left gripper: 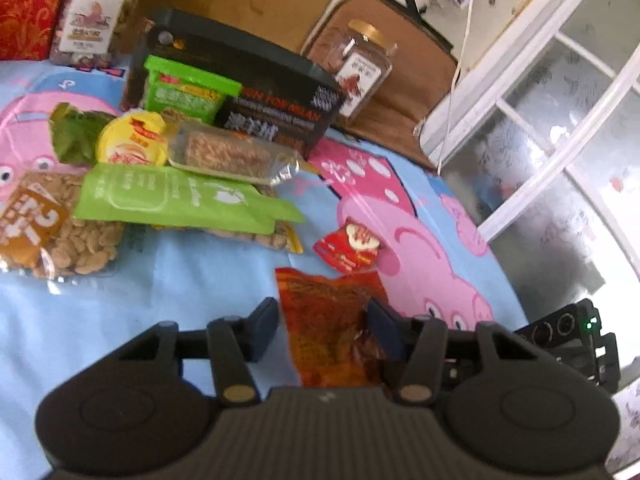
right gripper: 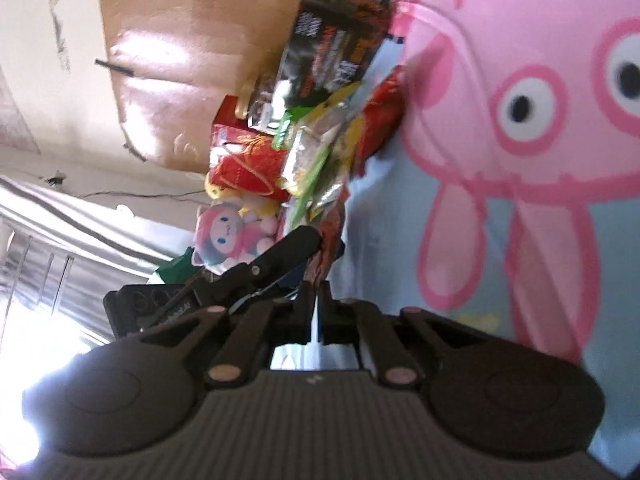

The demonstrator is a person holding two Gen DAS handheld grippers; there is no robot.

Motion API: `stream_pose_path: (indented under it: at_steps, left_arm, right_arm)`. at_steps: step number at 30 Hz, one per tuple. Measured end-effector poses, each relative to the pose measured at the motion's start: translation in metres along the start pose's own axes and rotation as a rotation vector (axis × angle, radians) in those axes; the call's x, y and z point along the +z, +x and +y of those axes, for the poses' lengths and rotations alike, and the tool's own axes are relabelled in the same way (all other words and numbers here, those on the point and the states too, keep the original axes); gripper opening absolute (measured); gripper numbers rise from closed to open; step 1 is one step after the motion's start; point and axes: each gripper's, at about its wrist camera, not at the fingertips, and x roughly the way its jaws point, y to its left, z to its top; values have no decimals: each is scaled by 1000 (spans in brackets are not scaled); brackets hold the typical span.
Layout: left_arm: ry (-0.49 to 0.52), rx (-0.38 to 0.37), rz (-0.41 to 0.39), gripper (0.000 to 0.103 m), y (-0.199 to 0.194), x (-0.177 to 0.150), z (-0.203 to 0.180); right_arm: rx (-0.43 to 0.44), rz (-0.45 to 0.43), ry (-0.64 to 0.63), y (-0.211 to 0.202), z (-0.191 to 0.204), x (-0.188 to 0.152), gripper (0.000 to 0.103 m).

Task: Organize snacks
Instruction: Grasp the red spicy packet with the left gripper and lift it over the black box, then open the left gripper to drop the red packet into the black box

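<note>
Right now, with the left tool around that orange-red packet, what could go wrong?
1. The orange-red packet lies between the left tool fingers, apparently off-centre: it may slip or tear.
2. The small red packet lies just beyond: a push forward could shove it.

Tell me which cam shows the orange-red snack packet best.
Left wrist view: the orange-red snack packet lies face-on between the left hand-held gripper fingers, its front plain. Right wrist view shows it only edge-on and blurred, a thin strip running up from the shut right hand-held gripper.
</note>
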Motion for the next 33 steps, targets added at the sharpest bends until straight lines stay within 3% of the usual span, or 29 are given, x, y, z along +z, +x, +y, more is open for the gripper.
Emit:
stream_pose_path:
  at_steps: [5, 10, 14, 20, 22, 24, 29, 33]
  left_arm:
    - [23, -16, -103, 46, -34, 26, -5]
    - [120, 39, -217, 46, -43, 87, -21]
    - [185, 107, -274, 48, -20, 143, -23]
    - [154, 251, -236, 51, 31, 185, -5]
    - [141, 279, -236, 51, 31, 183, 2]
    - [117, 260, -247, 52, 19, 177, 9]
    - [95, 196, -341, 58, -38, 145, 20]
    - [3, 169, -373, 58, -72, 107, 47]
  right_arm:
    - [12, -1, -123, 14, 35, 14, 5]
    - [-5, -63, -296, 41, 88, 55, 5]
    - [-54, -143, -362, 72, 106, 103, 5]
    - [-256, -226, -459, 123, 105, 146, 10]
    - [-377, -272, -543, 133, 109, 145, 17]
    - [-467, -327, -608, 129, 109, 141, 41]
    - [-372, -361, -613, 97, 110, 119, 41]
    - [-315, -214, -570, 116, 111, 109, 41]
